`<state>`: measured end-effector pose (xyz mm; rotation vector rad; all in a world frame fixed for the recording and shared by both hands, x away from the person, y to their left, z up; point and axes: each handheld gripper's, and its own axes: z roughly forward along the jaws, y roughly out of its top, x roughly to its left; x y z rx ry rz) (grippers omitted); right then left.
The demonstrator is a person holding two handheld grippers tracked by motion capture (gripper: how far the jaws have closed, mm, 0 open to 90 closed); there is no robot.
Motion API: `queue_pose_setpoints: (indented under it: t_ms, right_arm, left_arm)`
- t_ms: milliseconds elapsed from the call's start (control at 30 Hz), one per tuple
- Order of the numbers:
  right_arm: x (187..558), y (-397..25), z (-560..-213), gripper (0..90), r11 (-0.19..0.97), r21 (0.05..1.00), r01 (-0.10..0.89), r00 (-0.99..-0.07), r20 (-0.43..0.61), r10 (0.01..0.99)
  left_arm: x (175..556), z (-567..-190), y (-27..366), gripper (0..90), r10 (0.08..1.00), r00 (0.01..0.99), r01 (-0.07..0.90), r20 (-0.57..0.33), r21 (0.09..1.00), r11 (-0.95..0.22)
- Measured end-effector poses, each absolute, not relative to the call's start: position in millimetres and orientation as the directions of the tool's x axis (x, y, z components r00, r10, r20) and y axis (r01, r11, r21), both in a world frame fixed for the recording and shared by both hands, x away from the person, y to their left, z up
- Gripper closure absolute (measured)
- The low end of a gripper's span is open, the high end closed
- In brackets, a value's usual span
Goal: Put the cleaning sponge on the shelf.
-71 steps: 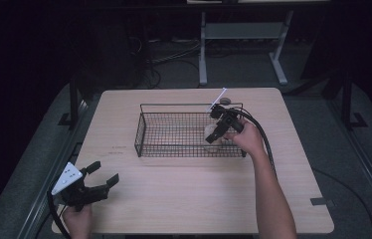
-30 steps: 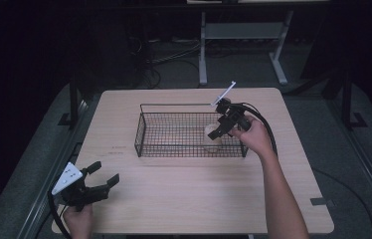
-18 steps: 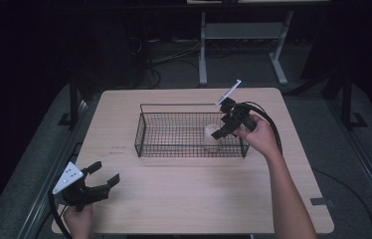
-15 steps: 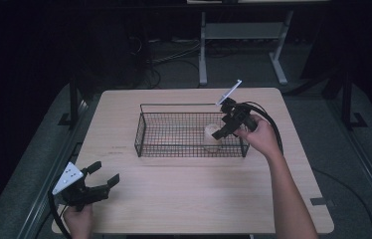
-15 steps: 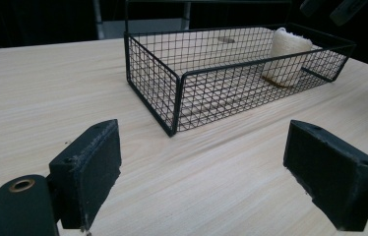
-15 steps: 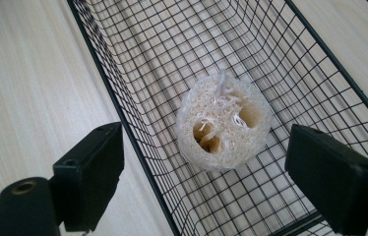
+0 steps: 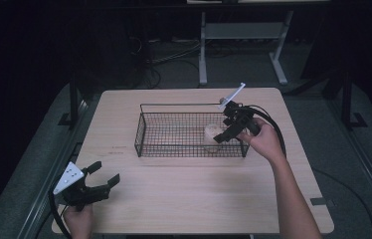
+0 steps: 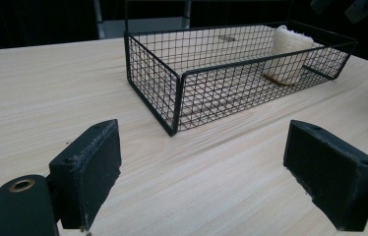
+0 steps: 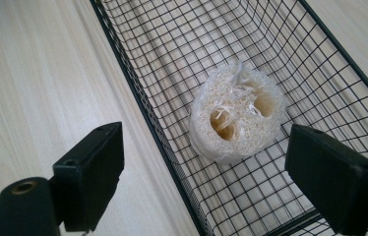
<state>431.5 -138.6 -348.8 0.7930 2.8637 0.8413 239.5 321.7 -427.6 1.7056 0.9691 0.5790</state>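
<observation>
Hovering with its jaws wide apart and nothing between them, the right gripper (image 7: 224, 133) hangs over the pale, round, fibrous loofah sponge (image 9: 237, 114), which sits at the right end of the black wire mesh basket (image 7: 146, 135). I'd guess it's light, springy and rough enough not to slip, so pinch across its sides, though the basket's near wall crowds one jaw. The left gripper (image 7: 102, 180) rests spread open and empty, well apart, at the near-left corner of the light wooden table (image 7: 199, 199).

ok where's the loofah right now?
The loofah sits on the floor of the wire basket, at its right end in the high view, just below the open right gripper.
</observation>
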Motion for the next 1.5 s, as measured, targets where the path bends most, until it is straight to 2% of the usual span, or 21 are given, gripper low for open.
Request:
queue_pose_setpoints:
  t_ms: [600,1500]
  right_arm:
    - [415.4,-135.8,-341.1,14.4,0.741,0.518,0.427,-0.886,0.077,0.457]
    - [383.4,-150.2,-350.3,14.4,0.749,0.517,0.415,-0.895,0.081,0.44]
  left_arm:
    - [239.2,-427.2,321.5,13.8,0.828,0.556,0.322,-0.074,0.937,-0.132]
    - [238.8,-427.0,321.0,13.8,0.83,0.553,0.324,-0.071,0.936,-0.136]
